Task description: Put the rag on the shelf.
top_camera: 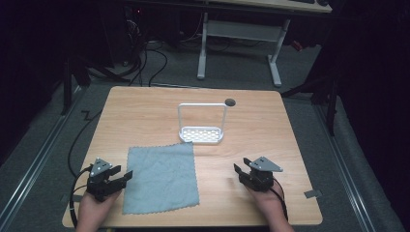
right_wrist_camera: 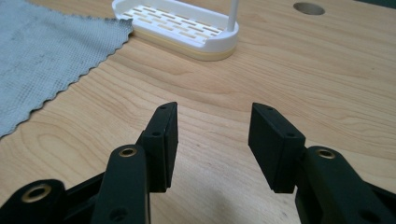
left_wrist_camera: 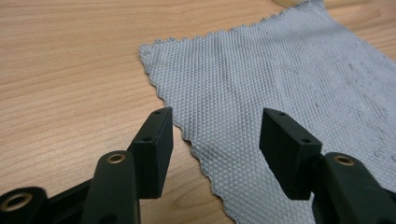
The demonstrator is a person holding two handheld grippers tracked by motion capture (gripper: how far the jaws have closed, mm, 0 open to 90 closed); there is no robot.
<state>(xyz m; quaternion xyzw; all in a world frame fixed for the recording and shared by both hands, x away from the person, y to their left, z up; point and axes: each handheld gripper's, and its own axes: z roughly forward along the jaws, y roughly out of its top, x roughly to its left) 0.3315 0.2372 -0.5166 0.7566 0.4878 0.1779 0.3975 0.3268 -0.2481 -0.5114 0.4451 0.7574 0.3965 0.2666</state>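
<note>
High view: left gripper (top_camera: 118, 177), jaws wide and holding nothing, just left of the grey cloth (top_camera: 162, 177) — the white slotted rack (top_camera: 201, 134) behind the cloth's far corner holds nothing — right gripper (top_camera: 240, 170), likewise agape, well right.

Grey cloth (top_camera: 161, 178) lies flat between two open claws, left claw (top_camera: 122, 177) and right claw (top_camera: 240, 167).

Cloth (left_wrist_camera: 280, 93): far and right edges cut off in the left gripper view. Rack (right_wrist_camera: 182, 28): hoop cut off above its base in the right gripper view. Forearms cut off below the cloth in the high view.
</note>
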